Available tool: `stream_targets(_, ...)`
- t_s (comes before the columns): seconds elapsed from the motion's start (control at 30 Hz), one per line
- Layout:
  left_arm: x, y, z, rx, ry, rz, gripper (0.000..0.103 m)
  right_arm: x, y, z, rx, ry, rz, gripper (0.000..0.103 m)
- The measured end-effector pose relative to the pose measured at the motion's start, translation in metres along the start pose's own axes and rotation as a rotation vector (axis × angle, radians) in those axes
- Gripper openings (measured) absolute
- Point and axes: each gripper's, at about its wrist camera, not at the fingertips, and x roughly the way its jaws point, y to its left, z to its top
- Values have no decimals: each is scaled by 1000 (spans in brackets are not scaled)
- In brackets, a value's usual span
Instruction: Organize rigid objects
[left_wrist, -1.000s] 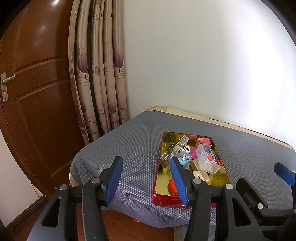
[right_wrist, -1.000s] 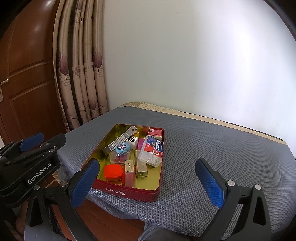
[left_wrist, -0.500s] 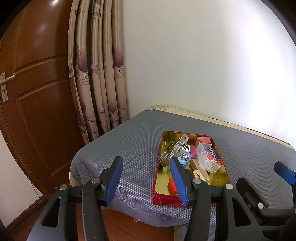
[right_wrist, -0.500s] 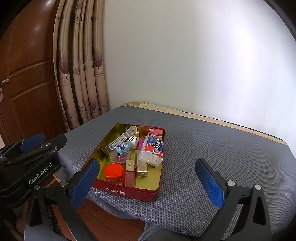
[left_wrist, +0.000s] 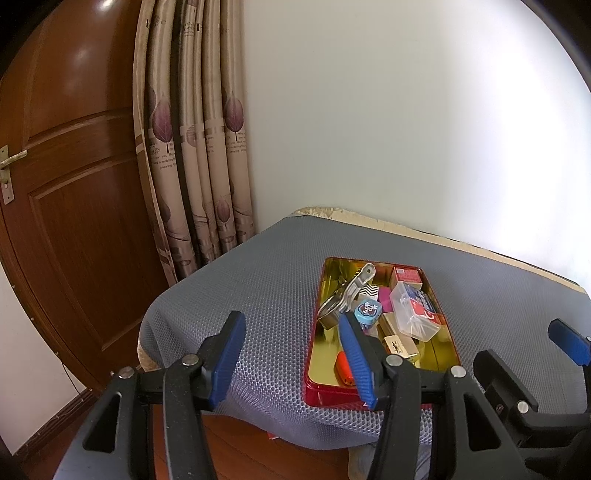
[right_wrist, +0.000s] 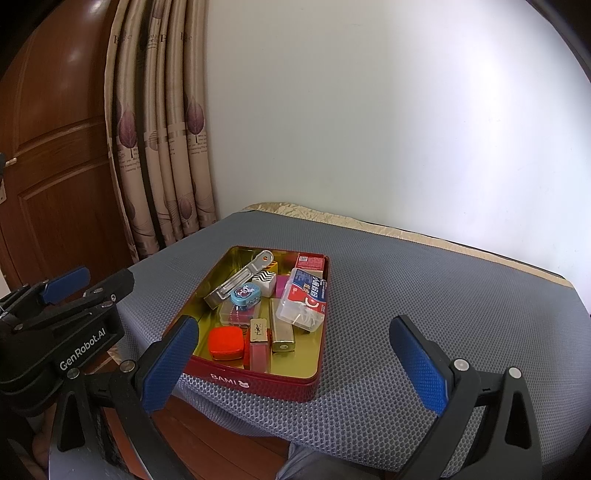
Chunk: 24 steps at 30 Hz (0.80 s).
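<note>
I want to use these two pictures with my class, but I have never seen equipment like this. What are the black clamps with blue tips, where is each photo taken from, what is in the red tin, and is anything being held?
No robot here: a person holds a hand-held clamp in each hand, each carrying a wide-angle camera looking along its fingers. One picture comes from the left gripper, the other from the right gripper. Each also glimpses the other at its edge.

On the grey mat sits a red tin of small things: a metal clip, a round blue case, a clear plastic box, an orange case and a gold lipstick.

Nothing is held. The right jaws stand open; the left jaws are opening, empty.
</note>
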Motion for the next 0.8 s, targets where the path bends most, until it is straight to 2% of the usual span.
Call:
stream_targets(0.3,3,-3,-3,25,7,1,69,1,-3,0,15,7,-1,103)
stream_targets(0.47,-4,-8,-5,73,-56,34,69,1,-5,0,22,6,-1,103)
stream_targets(0.8,0,-8,-4,75,-30,17,69,2,-6,-1,23,13,-1,103)
